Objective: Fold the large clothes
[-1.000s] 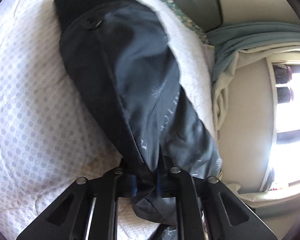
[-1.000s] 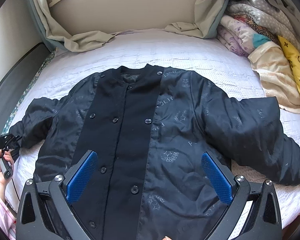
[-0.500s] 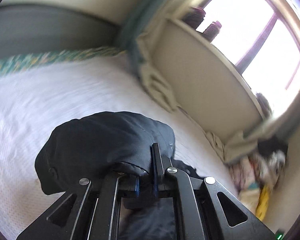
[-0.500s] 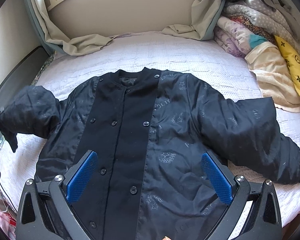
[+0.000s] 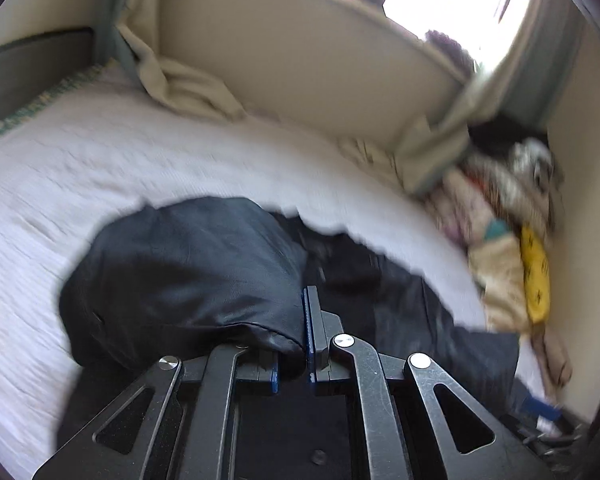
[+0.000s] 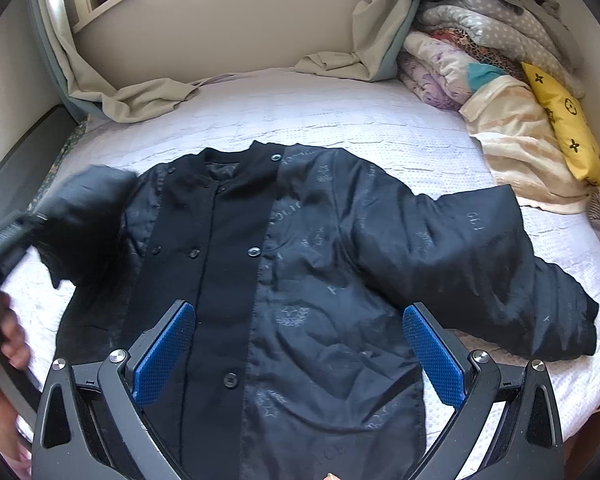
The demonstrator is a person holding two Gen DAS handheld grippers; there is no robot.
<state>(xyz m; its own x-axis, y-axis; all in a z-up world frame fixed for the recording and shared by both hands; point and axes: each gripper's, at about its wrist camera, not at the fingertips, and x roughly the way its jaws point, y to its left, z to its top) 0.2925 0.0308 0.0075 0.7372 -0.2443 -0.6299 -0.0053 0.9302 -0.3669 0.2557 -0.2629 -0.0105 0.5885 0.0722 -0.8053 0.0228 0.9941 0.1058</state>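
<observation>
A bed (image 6: 380,128) with a white textured cover fills both views. A black jacket (image 6: 300,280) lies face up across its middle, buttoned, collar toward the far edge and hem toward the near edge. A pile of folded bedding (image 6: 480,52) sits in the far right corner, with a yellow cushion (image 6: 564,120) leaning at the pile's right side. A beige curtain (image 6: 140,96) trails onto the far edge below the window.

The jacket's one sleeve (image 6: 480,264) stretches flat toward the right edge of the bed. The other sleeve (image 6: 84,216) is lifted off the cover at the left edge and bunched over the shoulder; this part is blurred, so its exact fold is hard to read.

The left gripper (image 5: 296,344) has its jaws narrowed onto the cuff of the lifted sleeve, the fabric pinched between the blue pads (image 5: 309,320). The right gripper (image 6: 296,356) hovers over the lower front of the jacket with its jaws spread wide, holding nothing.
</observation>
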